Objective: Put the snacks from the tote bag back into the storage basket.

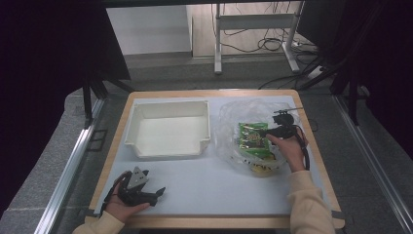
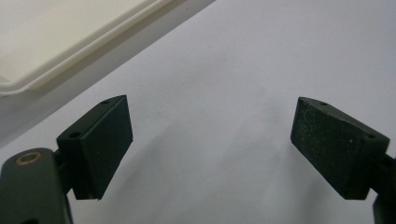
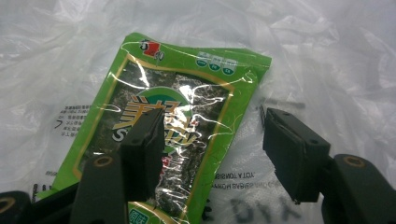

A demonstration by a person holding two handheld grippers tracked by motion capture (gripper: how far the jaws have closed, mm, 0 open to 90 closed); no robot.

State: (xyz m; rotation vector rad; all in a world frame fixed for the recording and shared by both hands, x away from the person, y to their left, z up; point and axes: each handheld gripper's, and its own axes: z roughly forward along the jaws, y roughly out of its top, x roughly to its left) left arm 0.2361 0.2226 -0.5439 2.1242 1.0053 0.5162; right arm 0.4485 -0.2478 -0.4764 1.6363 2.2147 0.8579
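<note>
Table (image 1: 204,195): bare white surface across the near half, open room between the two hands. White tray (image 1: 168,127) sits far left, its near rim well apart from the left gripper (image 1: 157,194). Clear plastic bag (image 1: 234,117) lies far right; green snack packet (image 1: 253,139) rests on it. Right gripper (image 1: 265,132) over the packet, jaws apart, one straddling its right edge; contact probably none, hard to tell. Left gripper rests near left, jaws wide apart, nothing between.
</note>
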